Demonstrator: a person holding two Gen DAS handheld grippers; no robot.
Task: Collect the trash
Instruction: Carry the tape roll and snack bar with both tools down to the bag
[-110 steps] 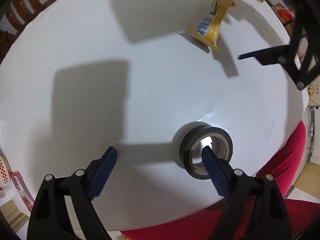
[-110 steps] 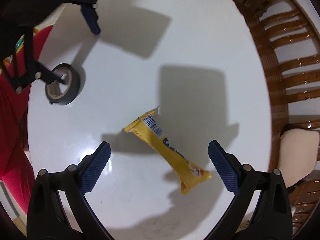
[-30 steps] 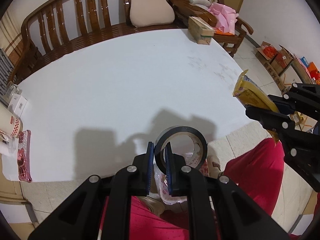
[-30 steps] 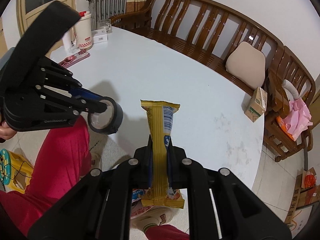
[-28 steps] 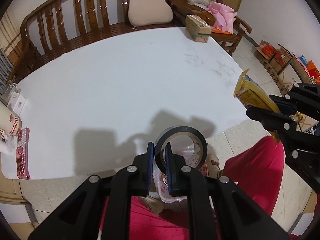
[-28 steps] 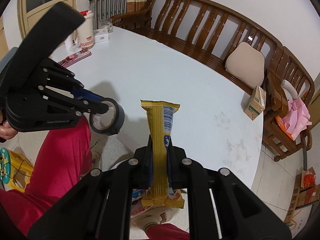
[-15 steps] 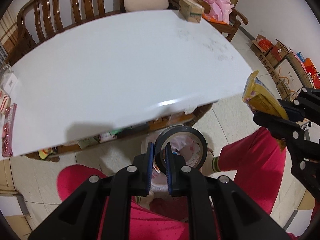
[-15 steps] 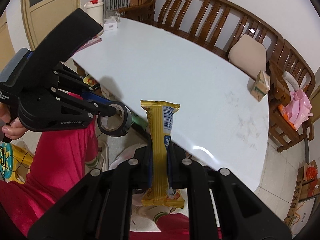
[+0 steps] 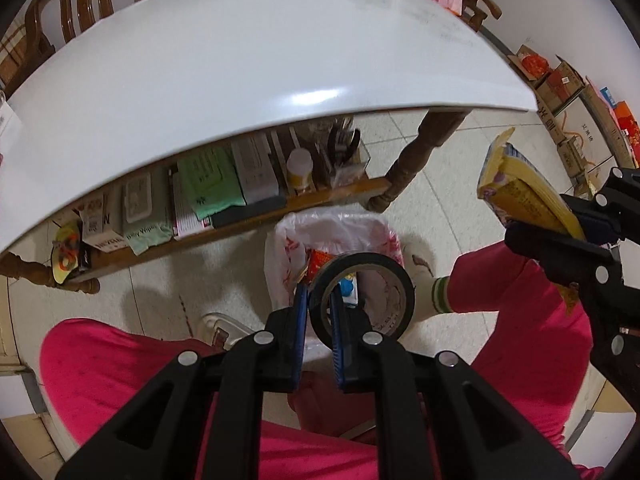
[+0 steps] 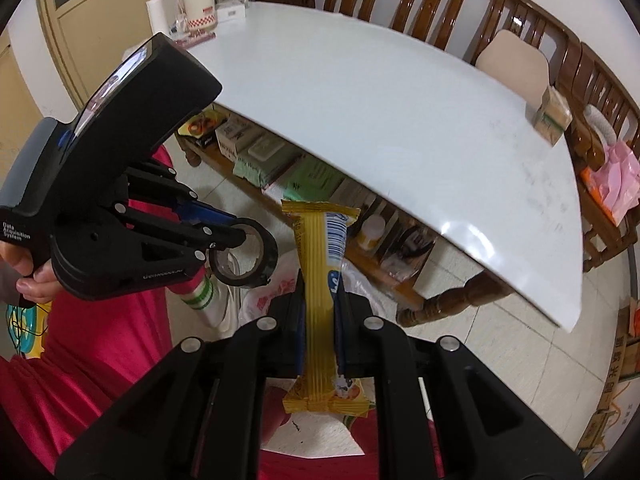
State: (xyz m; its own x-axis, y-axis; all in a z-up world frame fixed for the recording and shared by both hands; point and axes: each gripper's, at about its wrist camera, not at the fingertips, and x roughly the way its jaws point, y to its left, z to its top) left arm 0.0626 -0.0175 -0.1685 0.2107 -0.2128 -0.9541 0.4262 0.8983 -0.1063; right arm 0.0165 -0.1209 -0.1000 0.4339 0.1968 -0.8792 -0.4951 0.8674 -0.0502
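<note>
My left gripper (image 9: 319, 300) is shut on a black tape roll (image 9: 396, 284) and holds it over a white plastic trash bag (image 9: 288, 240) on the floor between the person's red-trousered legs. The roll also shows in the right wrist view (image 10: 267, 251) with the left gripper (image 10: 230, 238). My right gripper (image 10: 318, 292) is shut on a yellow snack wrapper (image 10: 318, 280), held upright above the bag (image 10: 276, 286). From the left wrist view the wrapper (image 9: 520, 196) and right gripper (image 9: 576, 220) are at the right, level with the bag.
The white table (image 9: 240, 60) is ahead, its edge above the bag. A low wooden shelf (image 9: 240, 220) under it holds boxes and packets. A carton (image 10: 554, 114) stands on the far table corner. A wooden bench (image 10: 480, 12) runs behind. Cardboard boxes (image 9: 560, 76) lie on the floor at right.
Both grippers have dropped below the table edge and pulled back with their loads. The trash bag and under-table shelf have come into view. Both grips are unchanged.
</note>
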